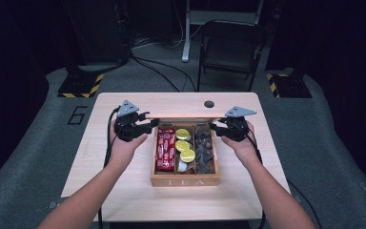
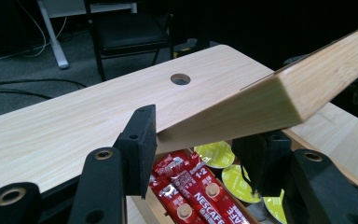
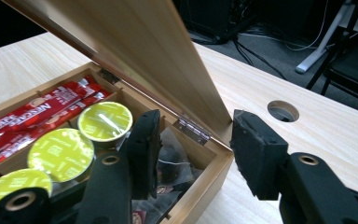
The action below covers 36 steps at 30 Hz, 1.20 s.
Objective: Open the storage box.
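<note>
A wooden box marked TEA [image 1: 185,181] sits mid-table, its hinged lid [image 1: 186,116] tilted partly up. Inside lie red Nescafe sachets [image 1: 166,150], yellow-green capsules [image 1: 183,144] and dark tea bags [image 1: 204,148]. My left gripper [image 1: 151,121] is at the lid's left end. In the left gripper view its jaws [image 2: 200,149] are shut on the lid [image 2: 270,98], above the sachets [image 2: 191,186]. My right gripper [image 1: 214,126] is at the box's back right corner. In the right gripper view it [image 3: 196,140] stands open astride the hinged back wall, under the lid [image 3: 135,51]; its pads are apart from the wood.
The light wooden table [image 1: 124,181] has a round cable hole [image 1: 209,104] just behind the box. A folding chair [image 1: 231,47] and floor cables stand beyond the far edge. Bare tabletop lies left, right and in front of the box.
</note>
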Each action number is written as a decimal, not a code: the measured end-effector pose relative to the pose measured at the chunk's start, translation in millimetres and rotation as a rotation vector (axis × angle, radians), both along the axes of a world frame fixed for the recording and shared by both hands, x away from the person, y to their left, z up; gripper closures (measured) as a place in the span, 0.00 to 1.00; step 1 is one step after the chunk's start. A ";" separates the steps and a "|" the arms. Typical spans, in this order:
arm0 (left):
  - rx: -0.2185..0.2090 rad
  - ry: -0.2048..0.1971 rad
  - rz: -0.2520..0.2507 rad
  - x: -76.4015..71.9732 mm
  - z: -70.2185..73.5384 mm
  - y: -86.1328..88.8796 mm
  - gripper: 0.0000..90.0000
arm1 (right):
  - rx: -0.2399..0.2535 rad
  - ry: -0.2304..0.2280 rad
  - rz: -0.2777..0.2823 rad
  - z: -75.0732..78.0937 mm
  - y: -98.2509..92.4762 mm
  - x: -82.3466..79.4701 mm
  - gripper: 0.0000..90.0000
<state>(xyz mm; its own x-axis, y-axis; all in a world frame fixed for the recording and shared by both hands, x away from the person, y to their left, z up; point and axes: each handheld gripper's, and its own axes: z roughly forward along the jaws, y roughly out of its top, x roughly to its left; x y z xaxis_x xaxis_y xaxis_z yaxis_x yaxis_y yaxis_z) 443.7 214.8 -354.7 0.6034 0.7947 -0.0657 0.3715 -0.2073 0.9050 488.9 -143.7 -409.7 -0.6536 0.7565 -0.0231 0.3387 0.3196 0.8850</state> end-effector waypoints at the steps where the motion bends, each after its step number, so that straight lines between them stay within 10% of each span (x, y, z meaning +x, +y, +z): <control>1: -0.003 0.003 -0.001 0.5 0.3 -0.4 0.56 | -0.005 -0.001 0.002 -1.5 -0.2 2.2 0.60; 20: 0.009 -0.023 0.011 15.2 7.5 -0.5 0.60 | 0.065 -0.015 -0.007 -5.8 -2.8 20.0 0.65; 36: -0.027 -0.031 0.025 25.1 9.1 0.5 0.59 | 0.020 -0.006 0.014 1.5 4.9 32.2 0.61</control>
<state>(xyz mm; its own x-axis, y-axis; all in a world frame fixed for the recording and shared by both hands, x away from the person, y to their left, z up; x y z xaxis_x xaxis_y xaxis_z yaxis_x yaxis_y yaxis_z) 468.8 215.3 -345.6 0.5855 0.8078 -0.0687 0.3482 -0.1740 0.9211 521.1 -138.8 -408.1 -0.6641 0.7475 -0.0125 0.3286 0.3069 0.8932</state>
